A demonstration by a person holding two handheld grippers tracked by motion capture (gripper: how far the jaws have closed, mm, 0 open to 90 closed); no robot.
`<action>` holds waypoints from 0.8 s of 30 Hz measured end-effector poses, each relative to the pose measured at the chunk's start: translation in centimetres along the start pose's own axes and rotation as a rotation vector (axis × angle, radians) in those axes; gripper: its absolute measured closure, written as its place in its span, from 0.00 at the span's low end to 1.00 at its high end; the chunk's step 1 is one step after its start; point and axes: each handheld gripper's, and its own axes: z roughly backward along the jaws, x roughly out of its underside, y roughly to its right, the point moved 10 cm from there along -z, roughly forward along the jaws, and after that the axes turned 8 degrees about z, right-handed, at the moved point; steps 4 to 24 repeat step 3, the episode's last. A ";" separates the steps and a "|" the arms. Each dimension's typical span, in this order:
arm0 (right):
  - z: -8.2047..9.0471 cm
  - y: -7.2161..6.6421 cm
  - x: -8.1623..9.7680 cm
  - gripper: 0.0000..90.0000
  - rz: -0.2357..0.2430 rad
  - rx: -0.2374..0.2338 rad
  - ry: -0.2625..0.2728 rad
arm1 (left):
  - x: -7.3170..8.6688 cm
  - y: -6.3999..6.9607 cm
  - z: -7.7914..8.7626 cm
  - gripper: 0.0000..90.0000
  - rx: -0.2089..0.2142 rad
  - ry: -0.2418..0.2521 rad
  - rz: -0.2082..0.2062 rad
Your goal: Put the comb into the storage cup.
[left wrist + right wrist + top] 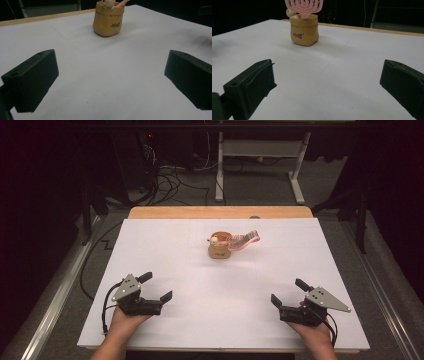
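We see a small tan pot (219, 251) standing upright on the white tabletop (200, 320), a little past its middle toward 12 o'clock, with a pink slotted comb (243, 241) sticking out of its mouth and a small cream figure (215, 240) perched at its rim. In the high view the comb leans out of the pot toward 2 o'clock, so its long axis runs from the pot's mouth up and to the right, over the pot's right side. Our left claw (155, 287) rests near the tabletop's near edge at about 7 o'clock, jaws spread wide and holding nothing; our right claw (288, 292) rests at about 5 o'clock, also spread wide and empty. Both are well apart from the pot, which lies up and inward from each: toward 1 o'clock from the left claw, toward 11 o'clock from the right. In the left gripper view the pot (108, 21) sits ahead with its printed side facing us; in the right gripper view the comb (304, 7) rises broadside above the pot (304, 29). We judge the 2 claws about equally far off, but the comb's lean puts its free end on the right claw's side, so that hand looks better placed to take it while the left steadies the pot.
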 end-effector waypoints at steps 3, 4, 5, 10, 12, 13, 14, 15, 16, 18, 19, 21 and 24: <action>0.3 0.2 -0.3 0.00 -0.003 0.014 0.017 | -0.1 0.0 0.1 0.00 0.002 0.004 0.001; 0.3 0.2 -0.3 0.00 -0.003 0.014 0.017 | -0.1 0.0 0.1 0.00 0.002 0.004 0.001; 0.3 0.2 -0.3 0.00 -0.003 0.014 0.017 | -0.1 0.0 0.1 0.00 0.002 0.004 0.001; 0.3 0.2 -0.3 0.00 -0.003 0.014 0.017 | -0.1 0.0 0.1 0.00 0.002 0.004 0.001; 0.3 0.2 -0.3 0.00 -0.003 0.014 0.017 | -0.1 0.0 0.1 0.00 0.002 0.004 0.001; 0.3 0.2 -0.3 0.00 -0.003 0.014 0.017 | -0.1 0.0 0.1 0.00 0.002 0.004 0.001; 0.3 0.2 -0.3 0.00 -0.003 0.014 0.017 | -0.1 0.0 0.1 0.00 0.002 0.004 0.001; 0.3 0.2 -0.3 0.00 -0.003 0.014 0.017 | -0.1 0.0 0.1 0.00 0.002 0.004 0.001; 0.3 0.2 -0.3 0.00 -0.003 0.014 0.017 | -0.1 0.0 0.1 0.00 0.002 0.004 0.001; 0.3 0.2 -0.3 0.00 -0.003 0.014 0.017 | -0.1 0.0 0.1 0.00 0.002 0.004 0.001; 0.3 0.2 -0.3 0.00 -0.003 0.014 0.017 | -0.1 0.0 0.1 0.00 0.002 0.004 0.001; 0.3 0.2 -0.3 0.00 -0.003 0.014 0.017 | -0.1 0.0 0.1 0.00 0.002 0.004 0.001; 0.3 0.2 -0.3 0.00 -0.003 0.014 0.017 | -0.1 0.0 0.1 0.00 0.002 0.004 0.001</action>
